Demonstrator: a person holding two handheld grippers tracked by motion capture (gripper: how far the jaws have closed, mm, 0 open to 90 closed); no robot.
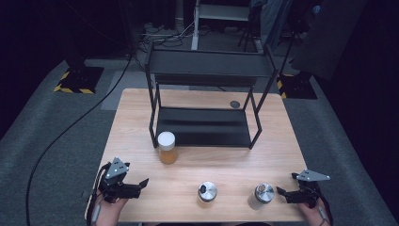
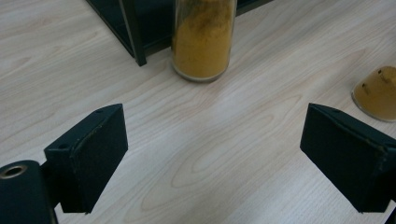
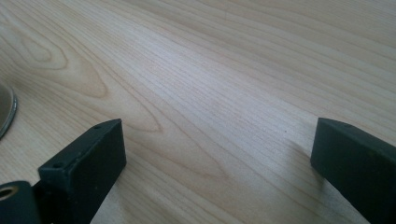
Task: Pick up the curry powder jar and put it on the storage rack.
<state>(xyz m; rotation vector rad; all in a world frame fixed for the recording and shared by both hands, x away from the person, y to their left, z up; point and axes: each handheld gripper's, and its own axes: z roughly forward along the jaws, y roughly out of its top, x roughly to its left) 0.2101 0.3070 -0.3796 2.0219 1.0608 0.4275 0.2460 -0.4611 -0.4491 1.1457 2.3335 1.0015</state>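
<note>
With both the left gripper [image 1: 141,184] and right gripper [image 1: 281,192] being held wide open and empty, the smooth, breakable spice jar [image 1: 167,148] just before the black shelf [image 1: 202,126] is best being gripped mid-body.

Spice jar [image 2: 203,39] cut off above by the top edge in the left gripper view, second jar [image 2: 377,93] clipped at the right edge, metal rim [image 3: 5,112] barely seen at the left edge of the right gripper view, small dark disc [image 1: 235,104] on the counter [image 1: 141,122] too small to be identified
</note>
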